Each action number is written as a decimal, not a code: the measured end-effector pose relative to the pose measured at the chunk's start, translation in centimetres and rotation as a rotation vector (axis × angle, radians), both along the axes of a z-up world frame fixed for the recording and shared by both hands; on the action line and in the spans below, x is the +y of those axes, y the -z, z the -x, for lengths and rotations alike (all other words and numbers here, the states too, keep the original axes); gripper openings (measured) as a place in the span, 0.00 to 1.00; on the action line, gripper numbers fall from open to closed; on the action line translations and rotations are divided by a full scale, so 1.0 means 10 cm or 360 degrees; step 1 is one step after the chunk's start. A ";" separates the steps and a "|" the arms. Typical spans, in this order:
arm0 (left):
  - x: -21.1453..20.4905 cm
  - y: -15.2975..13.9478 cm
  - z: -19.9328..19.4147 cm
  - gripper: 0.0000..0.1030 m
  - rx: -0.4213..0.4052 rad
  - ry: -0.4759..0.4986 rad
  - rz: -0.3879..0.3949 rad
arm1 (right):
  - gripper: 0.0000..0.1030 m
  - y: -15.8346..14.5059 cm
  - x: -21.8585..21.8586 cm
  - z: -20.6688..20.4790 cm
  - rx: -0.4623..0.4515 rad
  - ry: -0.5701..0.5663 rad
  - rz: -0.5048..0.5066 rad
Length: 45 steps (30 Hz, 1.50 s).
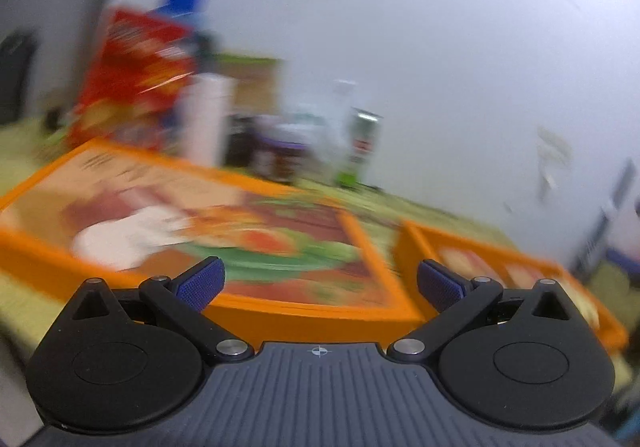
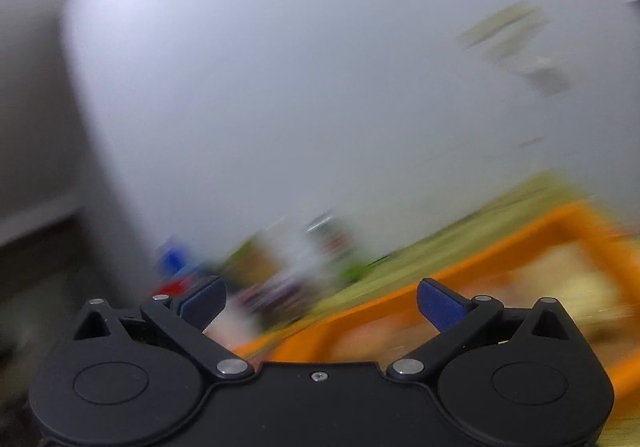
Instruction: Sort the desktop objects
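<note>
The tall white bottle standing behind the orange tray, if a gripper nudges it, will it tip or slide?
The white bottle looks tall and narrow, so a push near its top would probably tip it. It stands close among the red box and dark jars, so it might knock into them. Its smooth sides may be slippery; blur hides detail.

No legible text in either of my views, motion blur kills it. Dark print lines on the big orange tray (image 1: 256,311) at 10 o'clock, red box (image 1: 136,79) and can label (image 1: 362,143) at 12: all unreadable.
</note>
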<state>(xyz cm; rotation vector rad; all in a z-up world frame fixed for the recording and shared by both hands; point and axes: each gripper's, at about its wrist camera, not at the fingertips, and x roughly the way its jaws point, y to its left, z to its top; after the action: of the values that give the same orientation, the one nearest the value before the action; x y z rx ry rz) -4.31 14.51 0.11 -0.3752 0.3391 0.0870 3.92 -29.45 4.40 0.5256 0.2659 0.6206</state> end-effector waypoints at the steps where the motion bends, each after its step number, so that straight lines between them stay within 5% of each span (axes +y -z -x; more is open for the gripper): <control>1: 0.15 0.02 0.02 1.00 0.0012 -0.0063 0.0049 | 1.00 -0.04 0.23 -0.08 0.0006 -0.0106 0.0032; 5: 0.70 0.05 0.06 1.00 0.0074 -0.0308 0.0137 | 1.00 -0.09 1.12 -0.40 0.0141 -0.0350 0.0184; 13: 1.33 -0.04 -0.09 1.00 0.0151 -0.0478 -0.0088 | 1.00 0.10 2.20 -0.82 0.0428 -0.0183 0.0546; 23: 1.61 0.17 -0.36 1.00 0.0297 -0.0537 -0.0254 | 1.00 0.44 2.45 -1.15 0.0678 0.0064 0.0694; 45: 1.81 0.37 -0.41 1.00 0.0329 -0.0472 -0.0132 | 1.00 0.59 3.01 -1.19 0.0592 0.0157 0.0956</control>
<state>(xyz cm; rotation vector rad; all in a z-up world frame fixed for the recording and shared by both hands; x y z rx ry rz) -0.18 32.63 -3.55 -0.3332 0.4806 0.4314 15.79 0.60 -1.47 0.0665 0.7455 0.3162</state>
